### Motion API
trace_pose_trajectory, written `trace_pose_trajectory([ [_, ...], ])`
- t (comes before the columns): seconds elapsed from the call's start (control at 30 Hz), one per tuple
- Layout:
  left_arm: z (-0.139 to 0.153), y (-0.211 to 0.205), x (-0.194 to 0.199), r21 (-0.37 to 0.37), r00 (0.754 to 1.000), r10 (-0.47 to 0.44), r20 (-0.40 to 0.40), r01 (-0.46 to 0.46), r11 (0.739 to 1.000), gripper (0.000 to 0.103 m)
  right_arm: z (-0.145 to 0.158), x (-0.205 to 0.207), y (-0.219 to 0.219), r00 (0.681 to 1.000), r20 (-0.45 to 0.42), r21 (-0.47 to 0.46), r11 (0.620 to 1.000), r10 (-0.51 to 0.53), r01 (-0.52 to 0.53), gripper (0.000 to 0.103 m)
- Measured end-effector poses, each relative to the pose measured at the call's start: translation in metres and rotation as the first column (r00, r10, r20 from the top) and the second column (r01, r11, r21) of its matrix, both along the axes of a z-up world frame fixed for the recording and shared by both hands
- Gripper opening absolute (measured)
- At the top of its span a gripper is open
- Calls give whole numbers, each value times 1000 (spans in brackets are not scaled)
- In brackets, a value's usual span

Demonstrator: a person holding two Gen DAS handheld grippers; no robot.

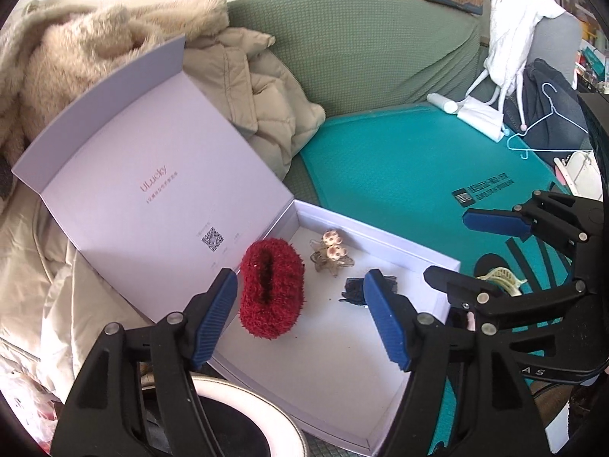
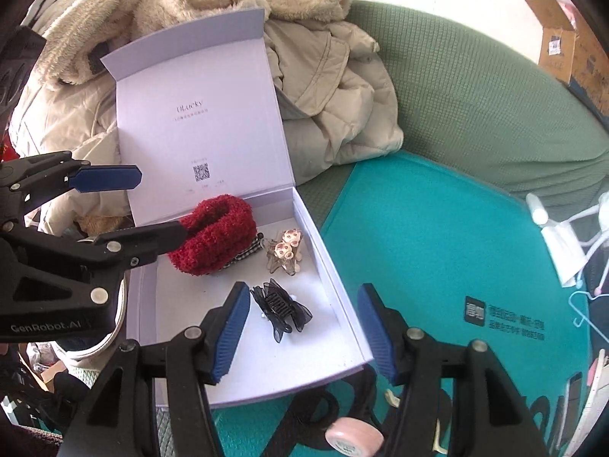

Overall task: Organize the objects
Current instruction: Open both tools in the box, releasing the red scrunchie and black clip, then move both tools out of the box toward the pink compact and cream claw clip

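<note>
Your beige quilted coat [image 1: 266, 87] lies far left on the green sofa [image 1: 361, 49]. The white box [image 1: 380, 361] sits on a teal mat [image 1: 399, 160], holding the fuzzy red scrunchie [image 1: 271, 289]. Left hand-held gripper [image 1: 300, 316] and right hand-held gripper [image 2: 304, 327]: both released, empty.

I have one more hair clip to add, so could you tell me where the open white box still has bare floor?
Bare floor lies in the white box's near end, bordered by the front wall and the black bow hair clip. The far end by the lid is crowded: fuzzy red scrunchie, clear claw clip with two bear faces.
</note>
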State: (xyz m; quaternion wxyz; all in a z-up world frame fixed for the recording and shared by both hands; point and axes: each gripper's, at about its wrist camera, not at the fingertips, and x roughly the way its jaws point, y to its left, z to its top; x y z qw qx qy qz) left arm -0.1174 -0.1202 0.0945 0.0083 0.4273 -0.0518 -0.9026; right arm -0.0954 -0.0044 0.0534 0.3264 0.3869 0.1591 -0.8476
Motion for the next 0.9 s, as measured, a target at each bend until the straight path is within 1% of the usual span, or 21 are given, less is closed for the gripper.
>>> trace_pose_trajectory([
  [0.27,40,32,37,-20,997,-56,-47,55,998,69,30,30,25,998,-59,2,1000,-28,28,59],
  [0.4,51,49,53,-21,994,-90,-54,89,996,71,40,43,43,997,-60,-29,998,-58,56,59],
  [0.47,52,56,57,-25,993,-101,-56,100,995,71,45,49,53,995,-67,-41,996,-79,77,59],
  [0.57,53,66,65,-15,991,-126,-55,125,992,72,52,56,72,993,-43,-84,991,-111,107,59],
  [0.73,51,88,78,-14,984,-172,-51,171,985,73,59,69,96,983,-79,-59,986,-163,159,59],
  [0.9,41,108,86,7,977,-211,-25,211,977,73,53,77,116,978,-66,-54,979,-200,196,59],
])
